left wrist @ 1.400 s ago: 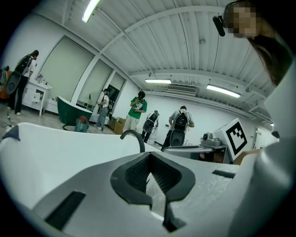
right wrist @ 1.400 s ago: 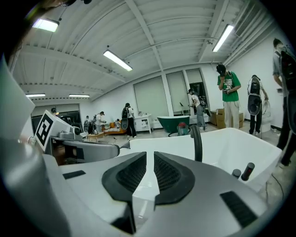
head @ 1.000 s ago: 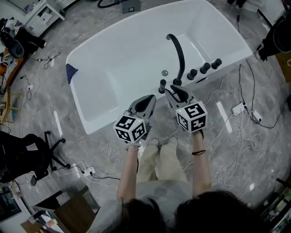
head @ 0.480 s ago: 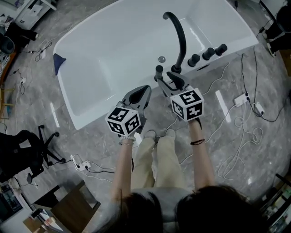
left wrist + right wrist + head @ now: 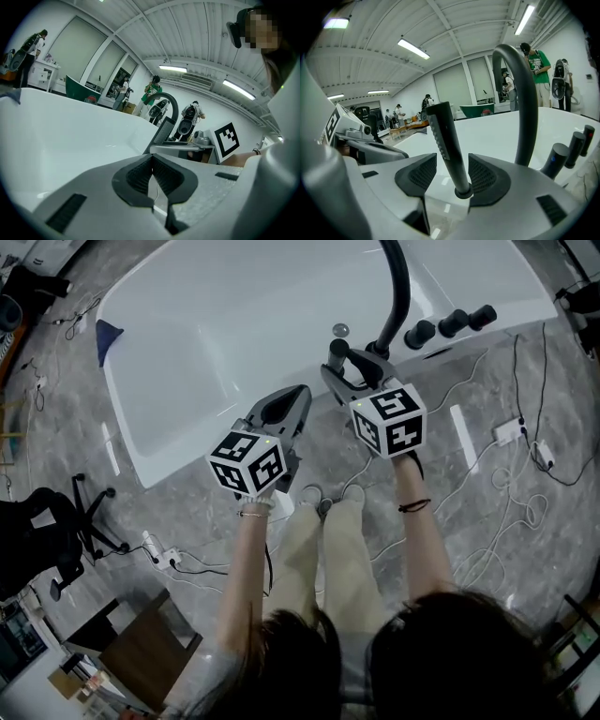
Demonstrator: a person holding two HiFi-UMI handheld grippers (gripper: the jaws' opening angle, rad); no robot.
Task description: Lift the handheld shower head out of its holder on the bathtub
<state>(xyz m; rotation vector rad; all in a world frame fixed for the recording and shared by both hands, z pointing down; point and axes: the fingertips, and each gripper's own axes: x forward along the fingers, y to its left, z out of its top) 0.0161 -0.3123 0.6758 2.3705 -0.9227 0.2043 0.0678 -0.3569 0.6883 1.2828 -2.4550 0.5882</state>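
Observation:
The black handheld shower head [image 5: 446, 143] stands upright in its holder [image 5: 462, 191] on the white bathtub's rim [image 5: 314, 395]; in the head view the shower head [image 5: 335, 356] shows beside the curved black faucet [image 5: 397, 296]. My right gripper [image 5: 452, 171] has the wand between its jaws, which are opening; a gap shows on each side and the pads [image 5: 423, 174] do not press on it. The right gripper [image 5: 349, 373] sits at the rim. To its left, my left gripper [image 5: 289, 407] is over the rim, and its jaws [image 5: 152, 174] are shut on nothing.
Three black knobs [image 5: 456, 322] stand on the rim right of the faucet [image 5: 524, 101]. A drain [image 5: 339, 330] lies in the tub. Cables and power strips [image 5: 511, 432] cover the floor at right. An office chair [image 5: 56, 531] stands at left. People stand beyond the tub.
Both grippers have come down to the tub rim. The right gripper's jaws have opened and now straddle the shower head. The left gripper stays shut.

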